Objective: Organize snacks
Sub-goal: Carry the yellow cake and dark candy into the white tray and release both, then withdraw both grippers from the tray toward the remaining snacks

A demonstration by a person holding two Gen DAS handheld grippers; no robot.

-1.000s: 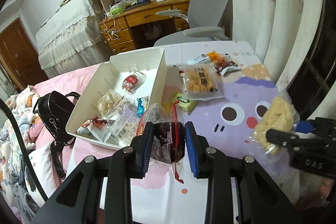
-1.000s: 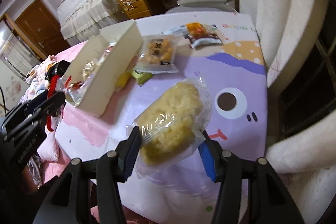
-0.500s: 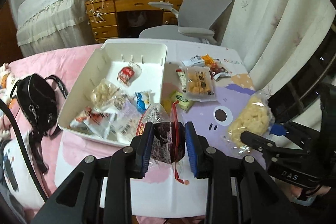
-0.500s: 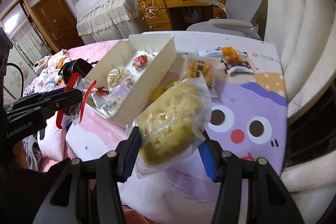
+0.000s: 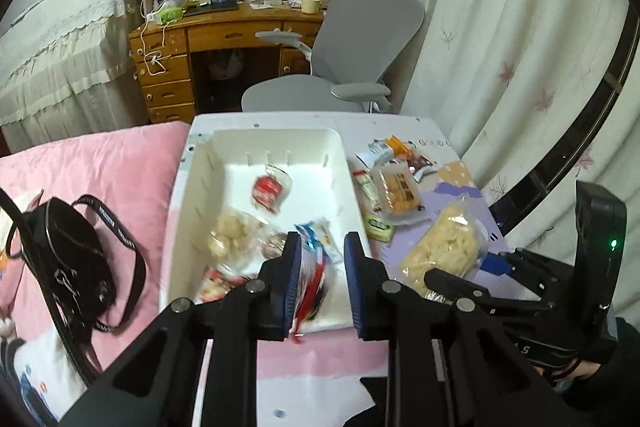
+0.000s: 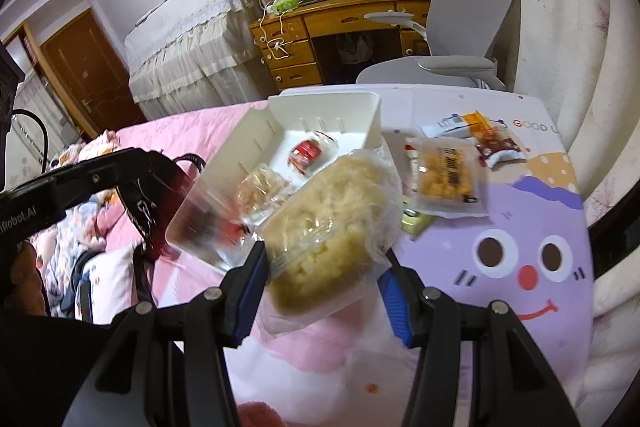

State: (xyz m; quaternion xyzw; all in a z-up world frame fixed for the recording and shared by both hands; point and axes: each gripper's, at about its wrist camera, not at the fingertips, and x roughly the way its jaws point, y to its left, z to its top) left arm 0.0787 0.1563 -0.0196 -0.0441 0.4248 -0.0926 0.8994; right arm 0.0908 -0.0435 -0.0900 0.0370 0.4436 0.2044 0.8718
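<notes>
Ahead of both grippers a white bin [image 5: 352,183] sat on the bench [image 6: 532,211], the right gripper [image 6: 322,277] clamped on a yellow snack bag [image 6: 328,223] beside it, the left gripper [image 5: 320,283] pinching a small red-striped packet [image 5: 314,285] over its near end.

tray [image 5: 352,183] on table [image 5: 456,195]; loose snacks [image 5: 398,187] right of it; chair [image 5: 360,39] behind.

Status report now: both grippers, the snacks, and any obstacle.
Left gripper shut on a red-and-clear packet over the white bin. Right gripper shut on a yellow snack bag. Nothing blocks the bin.
</notes>
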